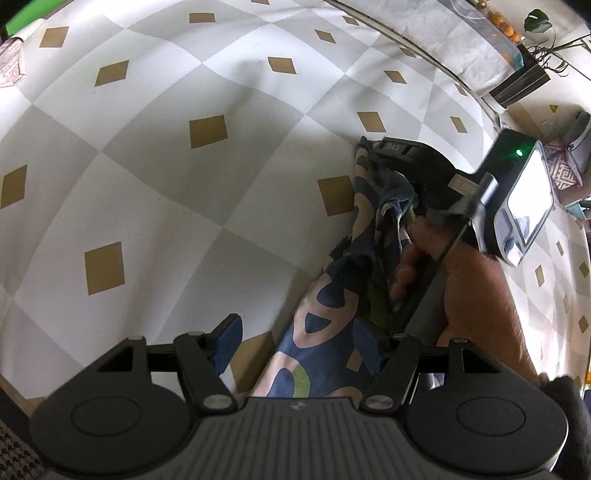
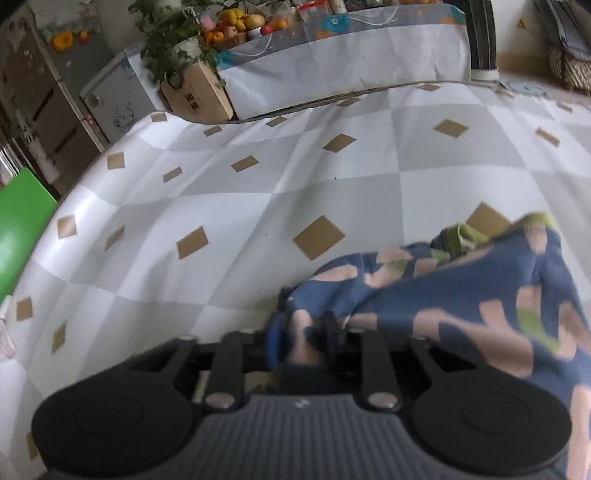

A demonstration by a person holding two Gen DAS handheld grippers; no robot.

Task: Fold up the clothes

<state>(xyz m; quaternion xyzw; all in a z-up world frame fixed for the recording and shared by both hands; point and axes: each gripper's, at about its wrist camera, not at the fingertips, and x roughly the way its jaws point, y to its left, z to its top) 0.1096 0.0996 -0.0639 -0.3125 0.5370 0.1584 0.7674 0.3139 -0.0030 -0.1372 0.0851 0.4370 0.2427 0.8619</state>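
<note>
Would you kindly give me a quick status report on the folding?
Left gripper open around cloth. Right gripper pinching cloth. Cloth bunched on checked table cover. Nothing in the way.

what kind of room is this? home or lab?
Most likely a lived-in home, probably a kitchen or dining area. The checked tablecloth covers a big table, a side table behind holds fruit, and a potted plant stands beside what looks like a small fridge.
</note>
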